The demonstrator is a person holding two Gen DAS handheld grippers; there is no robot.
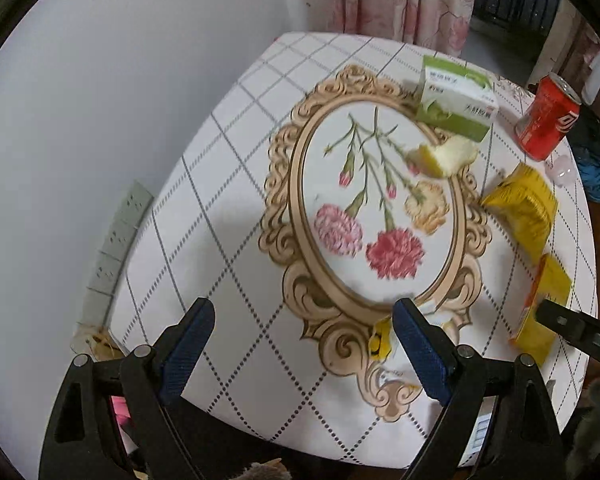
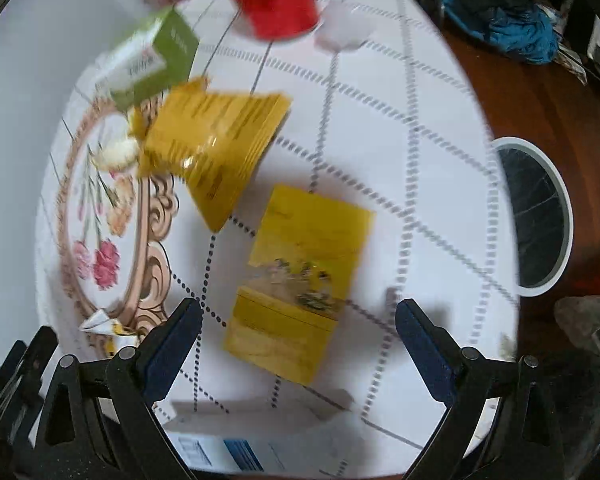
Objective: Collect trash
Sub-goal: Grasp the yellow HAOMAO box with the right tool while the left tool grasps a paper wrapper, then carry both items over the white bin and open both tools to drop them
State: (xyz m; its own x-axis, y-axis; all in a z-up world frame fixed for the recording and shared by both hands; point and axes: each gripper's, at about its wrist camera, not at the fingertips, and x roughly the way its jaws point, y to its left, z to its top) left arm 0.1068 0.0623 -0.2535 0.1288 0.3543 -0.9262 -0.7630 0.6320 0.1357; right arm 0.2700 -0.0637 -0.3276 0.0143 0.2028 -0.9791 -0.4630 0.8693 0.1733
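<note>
On the floral tablecloth (image 2: 380, 128), yellow box (image 2: 300, 280) lies between the gaping right tool (image 2: 300, 336).

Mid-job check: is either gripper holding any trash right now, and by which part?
Nothing is held. The left gripper and right gripper both have their jaws open and empty; the yellow box lies loose on the table ahead of the right one.

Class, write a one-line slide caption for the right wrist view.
Open right tongs hover above a flat yellow box on the table.
</note>
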